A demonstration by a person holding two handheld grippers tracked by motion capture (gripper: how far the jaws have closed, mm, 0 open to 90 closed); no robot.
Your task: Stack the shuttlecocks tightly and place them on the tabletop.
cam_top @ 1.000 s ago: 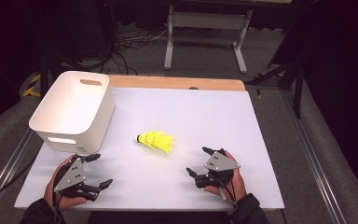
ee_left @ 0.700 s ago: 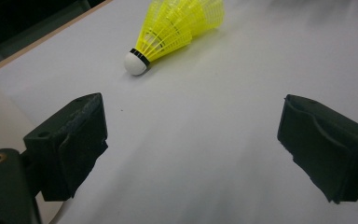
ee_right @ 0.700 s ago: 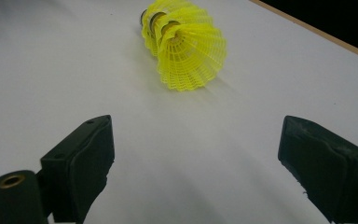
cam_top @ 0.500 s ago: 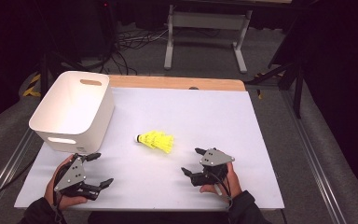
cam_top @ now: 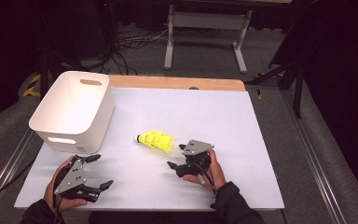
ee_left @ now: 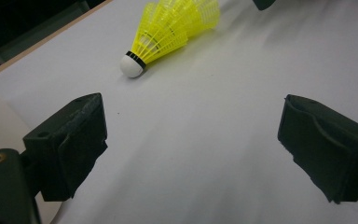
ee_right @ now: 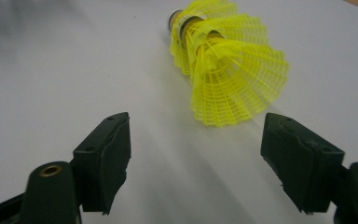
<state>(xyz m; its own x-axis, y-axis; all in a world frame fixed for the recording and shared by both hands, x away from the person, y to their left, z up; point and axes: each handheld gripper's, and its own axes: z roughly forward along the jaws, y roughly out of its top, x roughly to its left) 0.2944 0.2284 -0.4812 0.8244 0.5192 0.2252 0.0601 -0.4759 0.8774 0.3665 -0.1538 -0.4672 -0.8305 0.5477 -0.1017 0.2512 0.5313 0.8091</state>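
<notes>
Nothing gripped yet — right gripper [cam_top: 176,157], jaws wide but just narrowing on nothing, neared yellow shuttlecocks [cam_top: 156,140]; left gripper [cam_top: 99,171] gaped, idle — white bin [cam_top: 74,112] unfilled.

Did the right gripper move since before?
Yes. The right gripper slid left toward the yellow shuttlecocks, which stayed put, its jaws closing a bit, nothing between them.
</notes>
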